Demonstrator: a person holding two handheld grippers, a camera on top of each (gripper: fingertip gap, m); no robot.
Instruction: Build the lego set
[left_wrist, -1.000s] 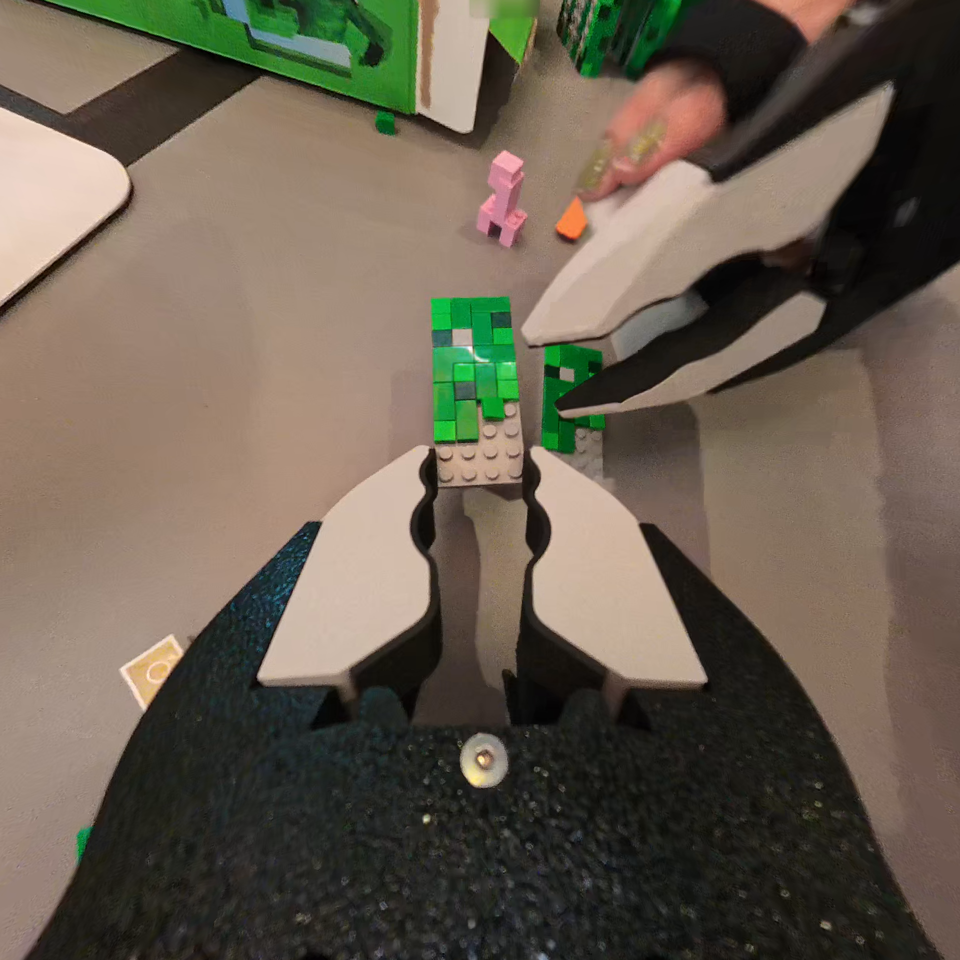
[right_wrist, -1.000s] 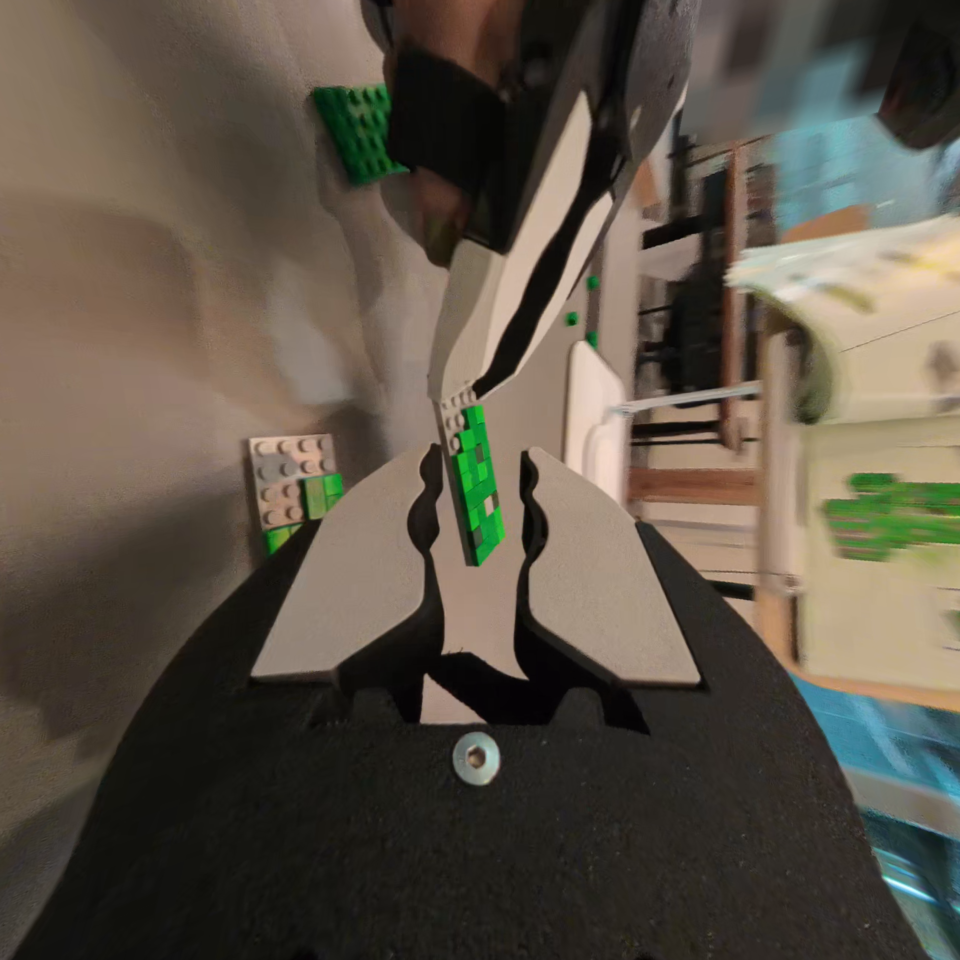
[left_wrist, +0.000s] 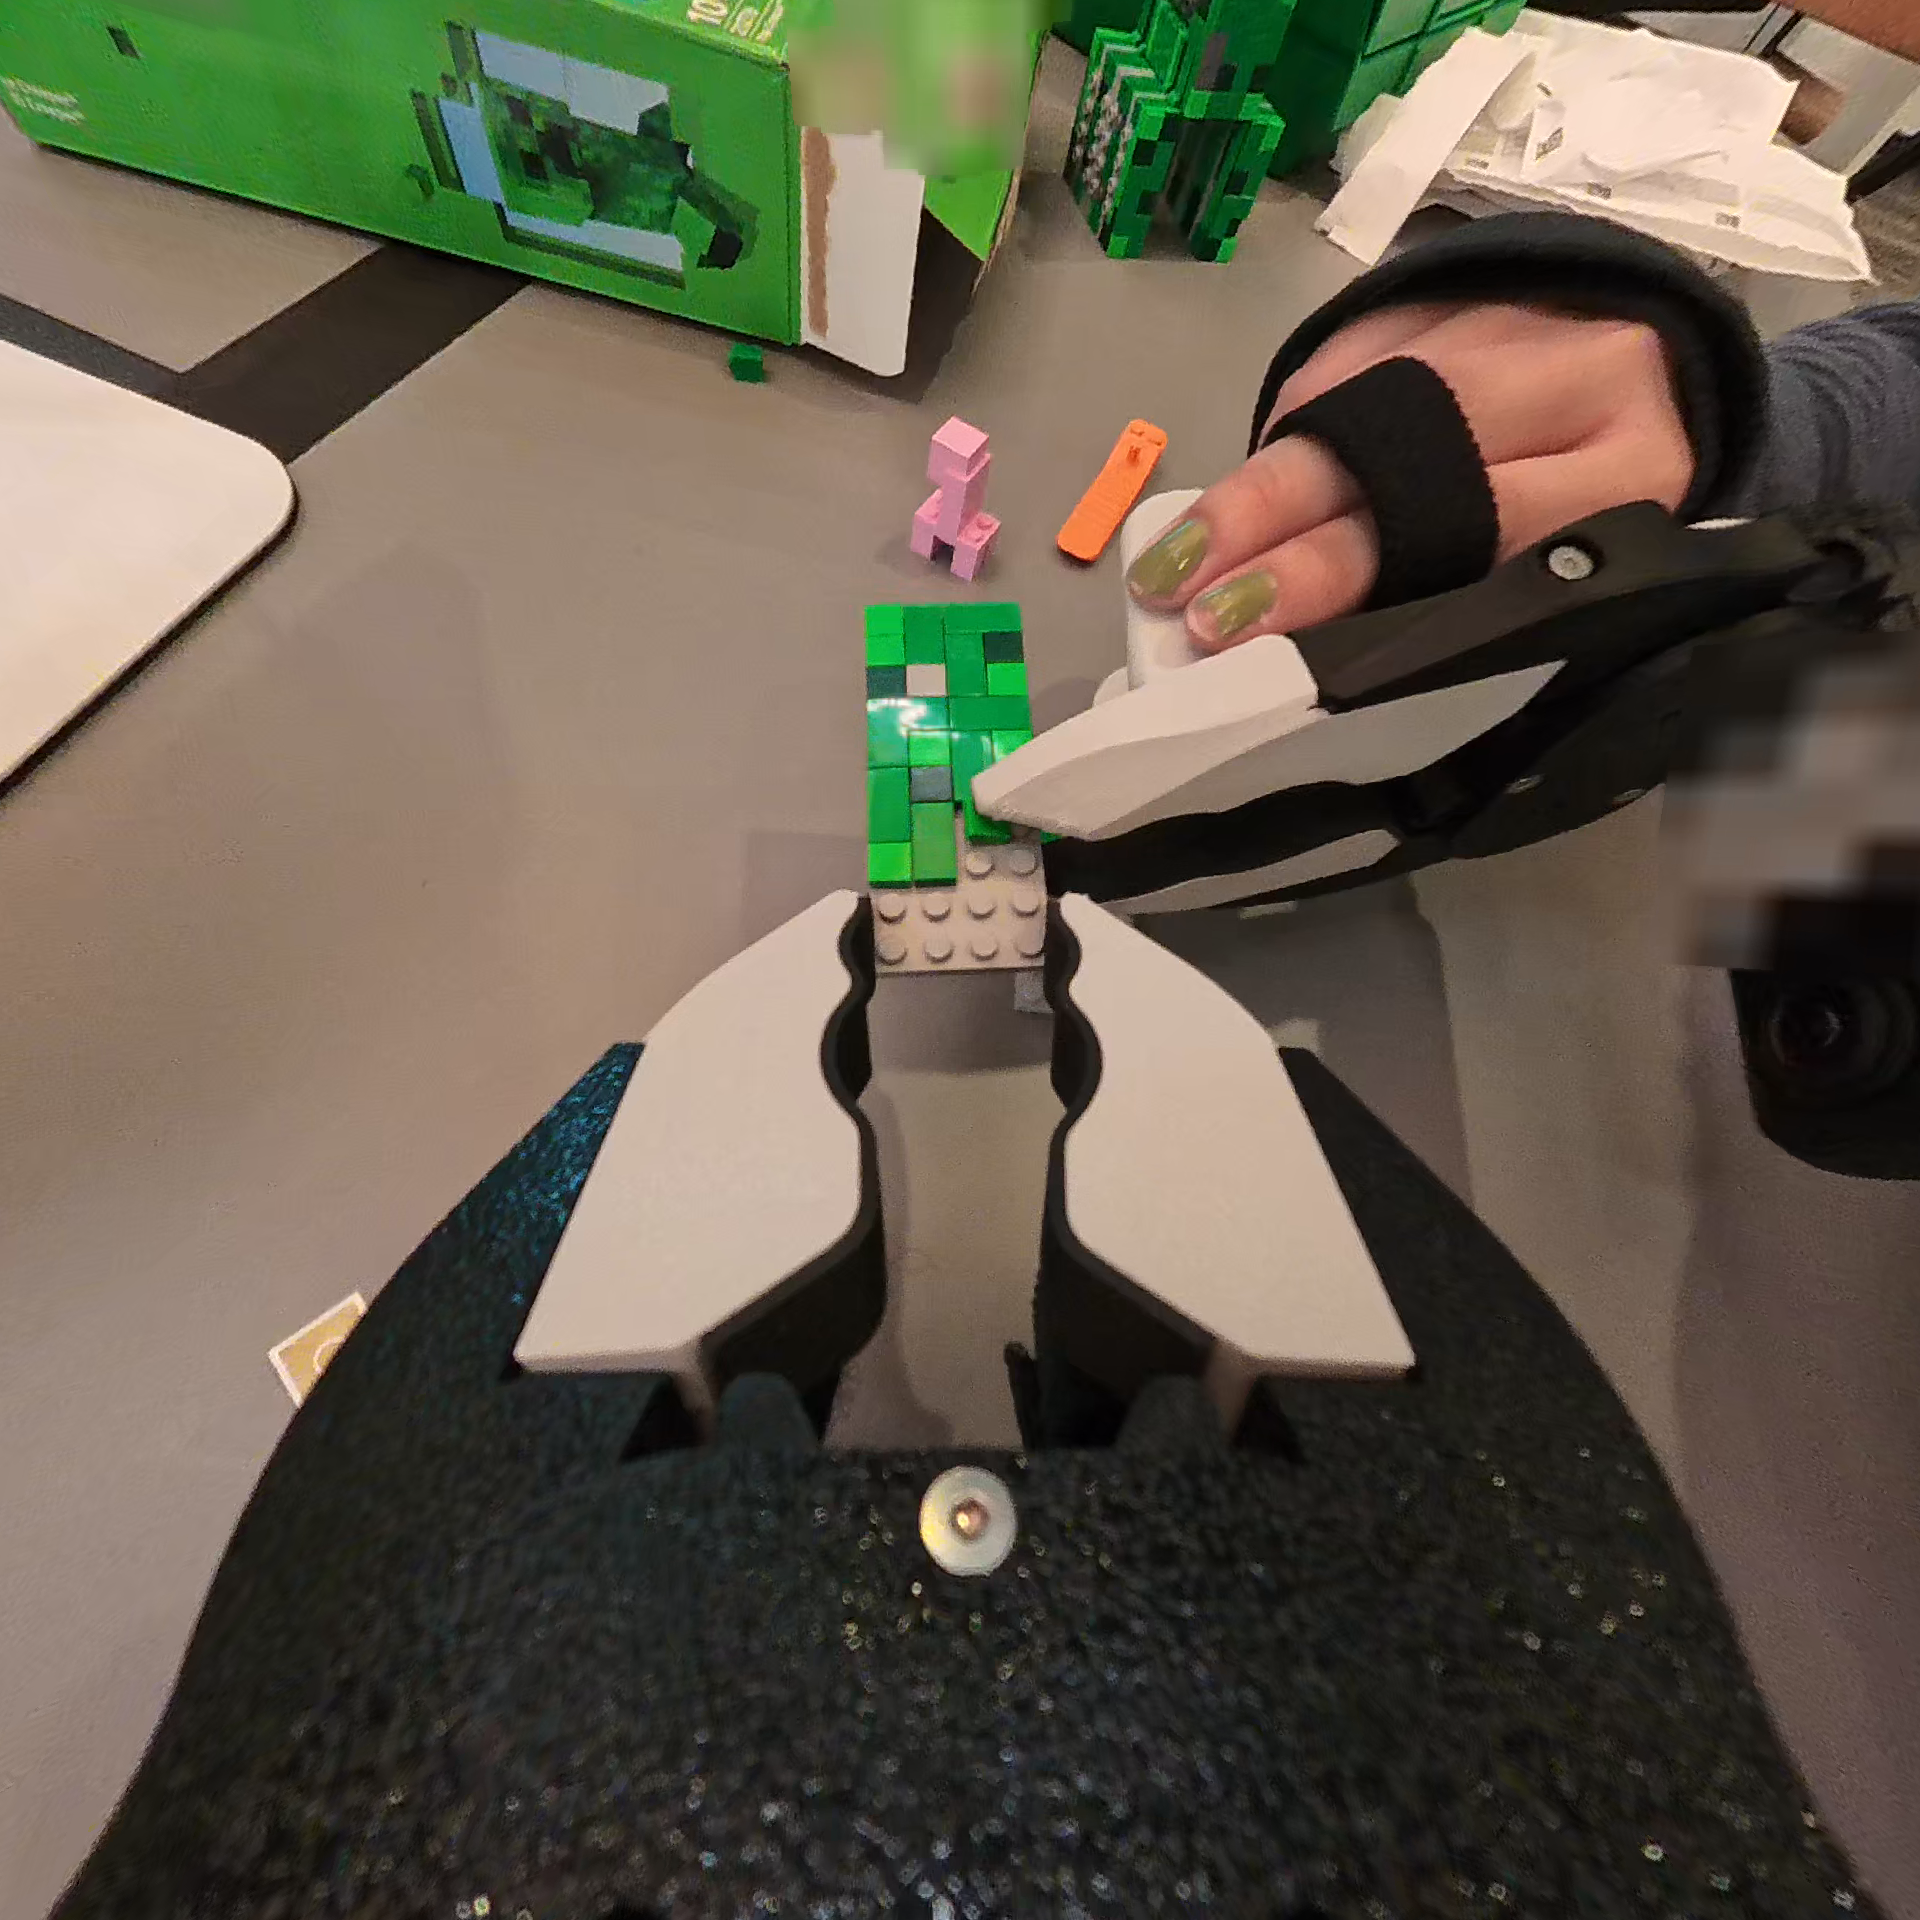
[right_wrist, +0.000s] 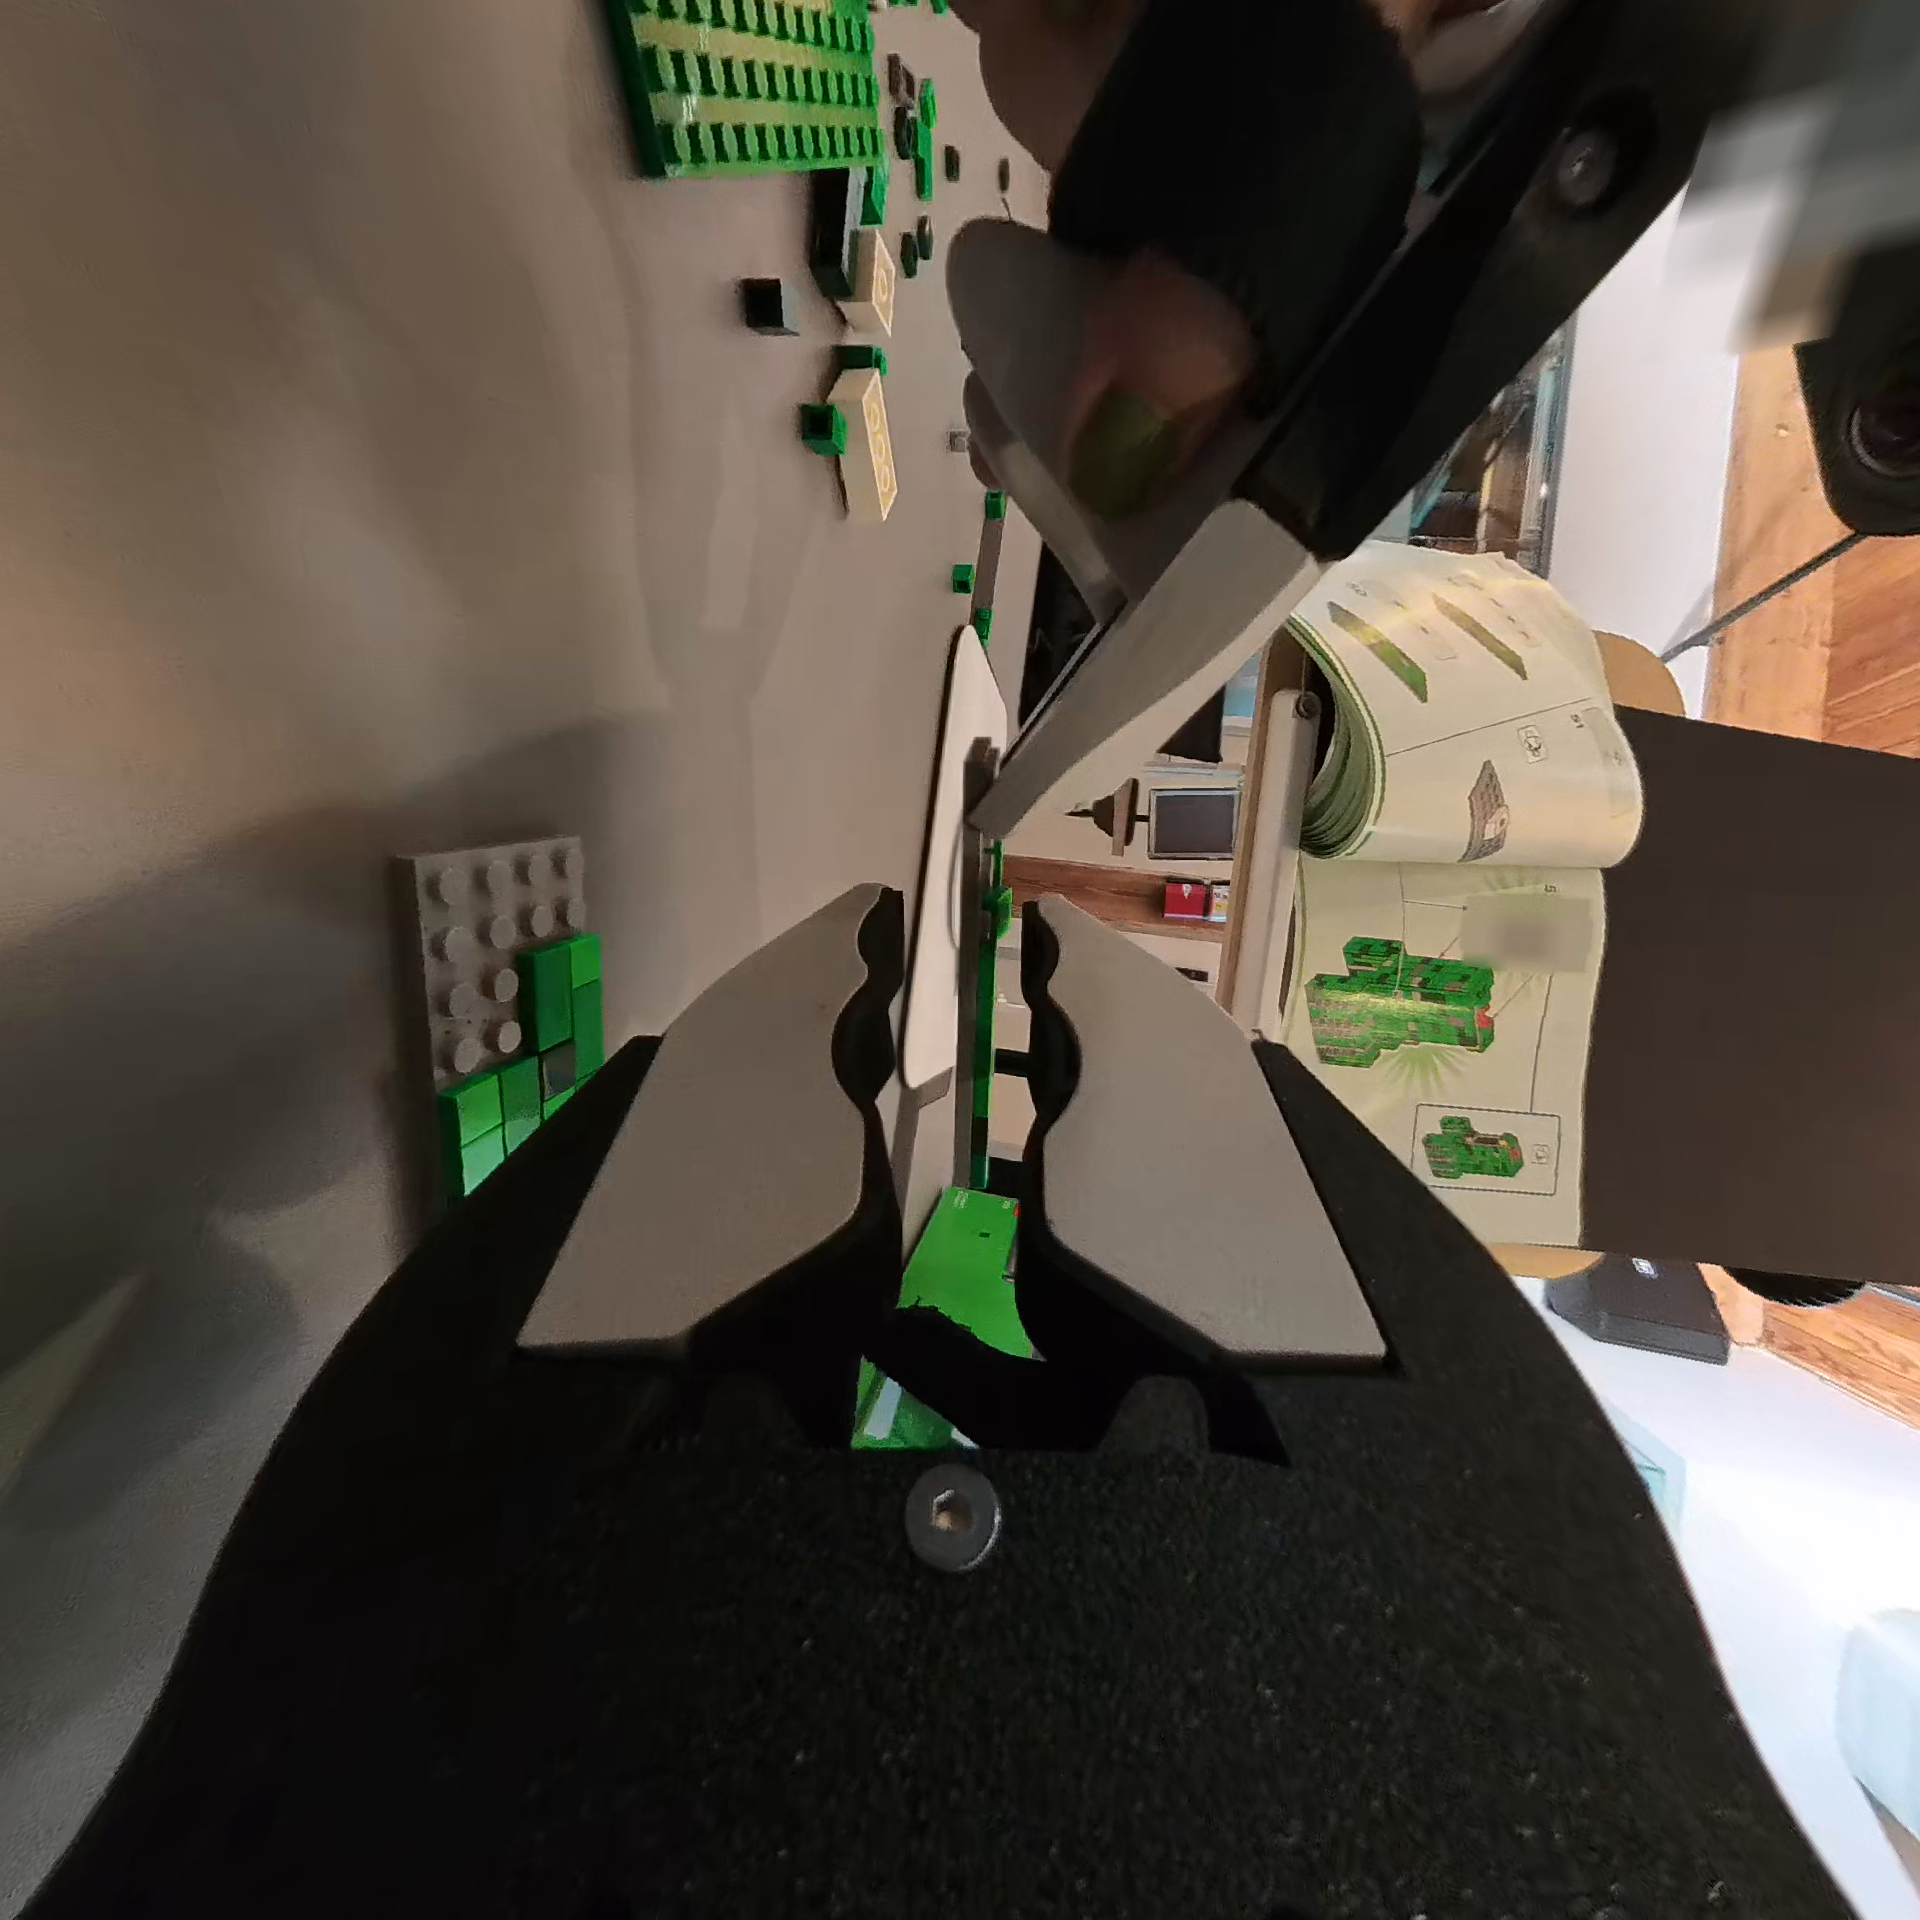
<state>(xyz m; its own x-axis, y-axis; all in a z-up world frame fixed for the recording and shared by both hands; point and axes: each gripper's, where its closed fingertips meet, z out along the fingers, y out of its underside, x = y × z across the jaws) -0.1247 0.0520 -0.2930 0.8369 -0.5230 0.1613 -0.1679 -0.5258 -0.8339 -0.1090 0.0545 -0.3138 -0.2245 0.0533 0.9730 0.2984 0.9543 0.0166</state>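
Left fingers (left_wrist: 868, 935) clamp grey plate (left_wrist: 961, 935); right gripper (left_wrist: 1029, 847) grip hidden

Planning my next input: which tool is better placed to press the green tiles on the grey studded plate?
Right, likely. The right tool's upper finger sits on a small green tile, while the left tool grips the grey studded plate's bare end, holding it.

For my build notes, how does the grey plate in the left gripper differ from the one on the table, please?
The held plate is mostly covered with green tiles; the loose plate shows many bare studs. The left gripper clamps the held plate; the loose plate lies ungripped. Both are grey.
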